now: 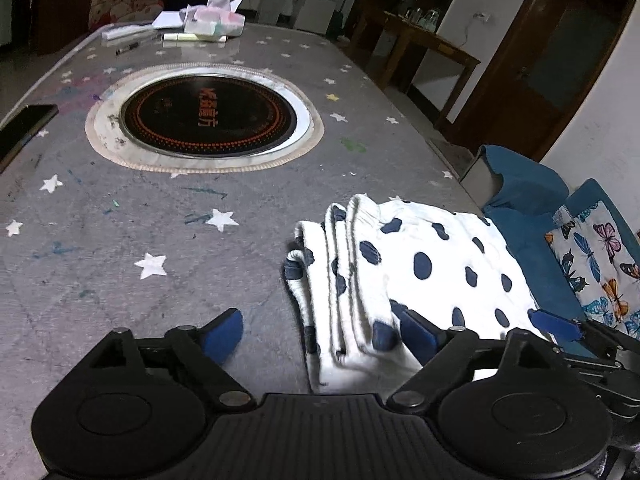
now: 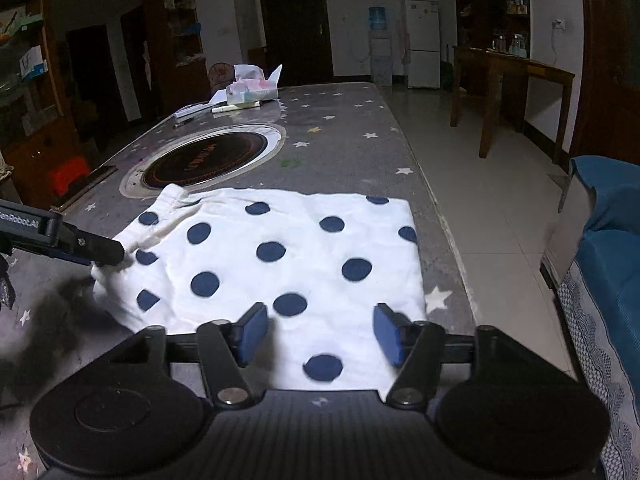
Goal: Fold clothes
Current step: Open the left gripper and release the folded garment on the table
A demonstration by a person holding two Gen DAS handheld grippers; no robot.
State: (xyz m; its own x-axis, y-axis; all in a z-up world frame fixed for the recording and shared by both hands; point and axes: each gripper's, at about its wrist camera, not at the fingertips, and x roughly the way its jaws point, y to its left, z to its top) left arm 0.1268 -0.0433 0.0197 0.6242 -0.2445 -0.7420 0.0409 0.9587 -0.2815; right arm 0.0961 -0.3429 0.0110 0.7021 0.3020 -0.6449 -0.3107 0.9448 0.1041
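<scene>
**Spotted garment lay folded near the table's edge**

The table (image 2: 352, 120), covered in a grey star-print cloth with a round cooktop (image 2: 208, 158) set into its middle, carried the work at its near right corner. There the white garment with navy dots (image 2: 280, 256) lay flat as a roughly rectangular bundle, its stacked layers showing along the left edge in the left wrist view. Judging by those layers, most of the folding looked done; a last fold or some tidying of the bunched left end may have remained. A tissue box (image 2: 252, 90) sat at the far end. The right gripper (image 2: 320, 334) hovered over the garment's near edge, fingers apart and gripping nothing. The left gripper (image 1: 320, 330) straddled the bundle's left end, fingers spread wide, one finger (image 1: 416, 330) touching the cloth.
</scene>
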